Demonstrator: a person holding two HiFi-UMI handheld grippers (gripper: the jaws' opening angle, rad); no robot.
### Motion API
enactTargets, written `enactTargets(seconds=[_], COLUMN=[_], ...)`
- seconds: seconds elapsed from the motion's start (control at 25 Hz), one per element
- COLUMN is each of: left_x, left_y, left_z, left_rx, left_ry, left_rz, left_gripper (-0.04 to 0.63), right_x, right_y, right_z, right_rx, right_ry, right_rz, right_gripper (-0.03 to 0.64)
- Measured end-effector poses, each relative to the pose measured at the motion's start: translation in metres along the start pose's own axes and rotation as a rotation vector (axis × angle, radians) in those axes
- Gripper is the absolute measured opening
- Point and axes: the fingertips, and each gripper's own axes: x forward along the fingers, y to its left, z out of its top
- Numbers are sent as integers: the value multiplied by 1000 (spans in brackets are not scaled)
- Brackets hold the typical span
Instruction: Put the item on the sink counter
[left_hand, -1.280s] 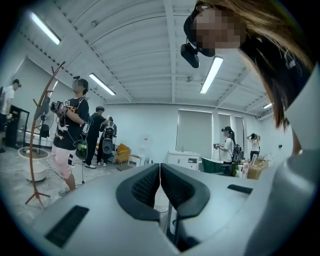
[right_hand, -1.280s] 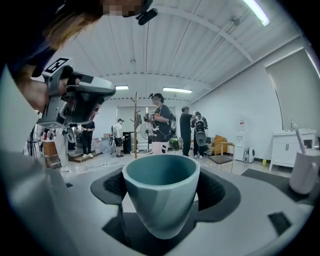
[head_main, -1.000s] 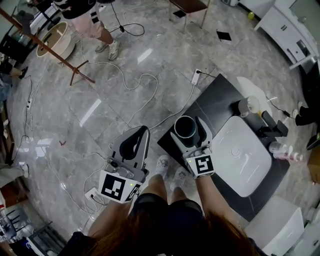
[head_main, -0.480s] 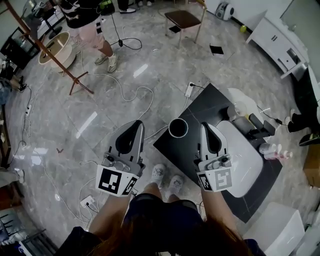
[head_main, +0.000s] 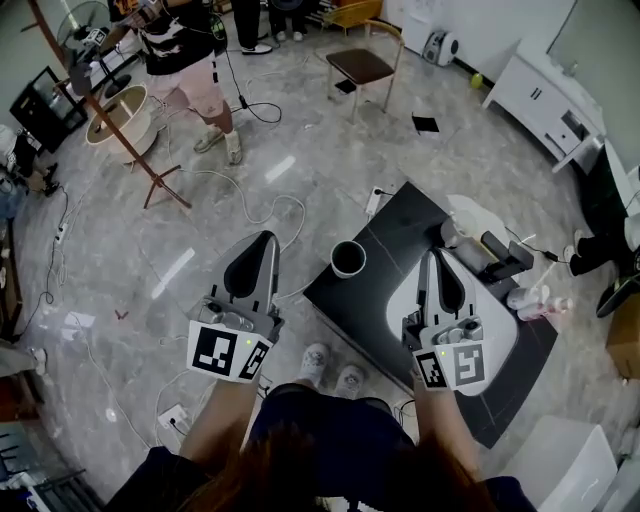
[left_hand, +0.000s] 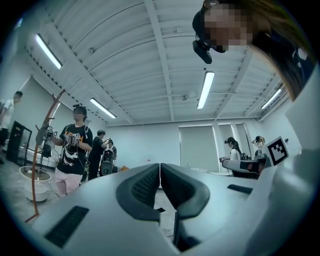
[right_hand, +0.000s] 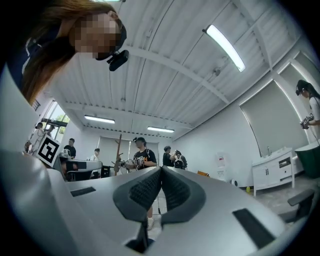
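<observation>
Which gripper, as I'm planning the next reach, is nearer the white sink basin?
Right. The right gripper is over the white sink basin. The left gripper is off the counter, over the floor, on the far side of the cup from the basin.

Bright, even indoor light comes from long ceiling tubes (left_hand: 206, 89), white and slightly blown out in both gripper views; in the head view the polished grey floor (head_main: 150, 230) throws back pale streaks of glare, and shadows are faint and soft-edged; all three views bulge like a fisheye, straight lines bending and the corners darkening to black; close to the lens the left gripper (left_hand: 160, 172) and right gripper (right_hand: 161, 175) look soft, probably out of focus, while the distant room is fairly sharp
</observation>
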Motion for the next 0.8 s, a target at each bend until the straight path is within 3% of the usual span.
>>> enactTargets(seconds=[0.8], left_x=[-12], left_y=[-13], left_z=[11], left_rx=[-1], left_ry=[-8], left_rz=[33], left_gripper=[23], right_x=[-17], right_y=[-4], right_z=[17], right_rx=[30], right_ry=[17], right_rz=[-1], right_gripper=[15])
